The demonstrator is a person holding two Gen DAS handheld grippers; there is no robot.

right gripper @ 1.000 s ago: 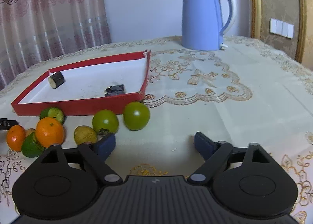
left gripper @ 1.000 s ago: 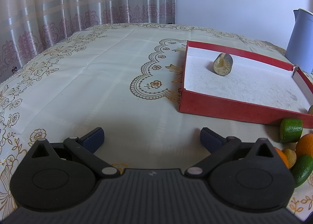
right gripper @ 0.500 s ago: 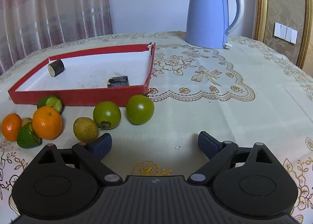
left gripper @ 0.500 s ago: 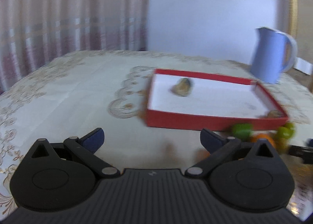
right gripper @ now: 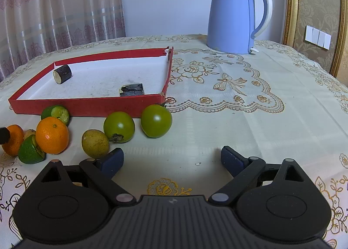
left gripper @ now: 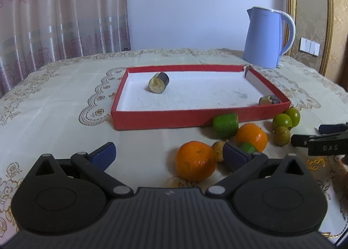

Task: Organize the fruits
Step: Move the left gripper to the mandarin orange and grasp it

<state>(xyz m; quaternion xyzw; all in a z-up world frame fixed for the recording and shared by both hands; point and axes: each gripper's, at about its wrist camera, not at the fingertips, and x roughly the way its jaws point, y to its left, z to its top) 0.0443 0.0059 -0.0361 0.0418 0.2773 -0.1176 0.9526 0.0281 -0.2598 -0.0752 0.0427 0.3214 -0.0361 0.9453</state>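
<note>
Presently: left gripper (left gripper: 167,154) fingers spread wide, empty | right gripper (right gripper: 171,161) fingers just opened wide, nothing between | fruits loose on counter (right gripper: 217,118) along red tray (right gripper: 87,105) near edge | two dark pieces inside tray

From my claw's view, a blue kettle (right gripper: 231,17) stands upright on the worktop (right gripper: 239,118) at one o'clock. Patterned curtains (right gripper: 56,9) hang at ten o'clock, white wall switches (right gripper: 318,37) at two, beside a gilt frame (right gripper: 291,7).
</note>
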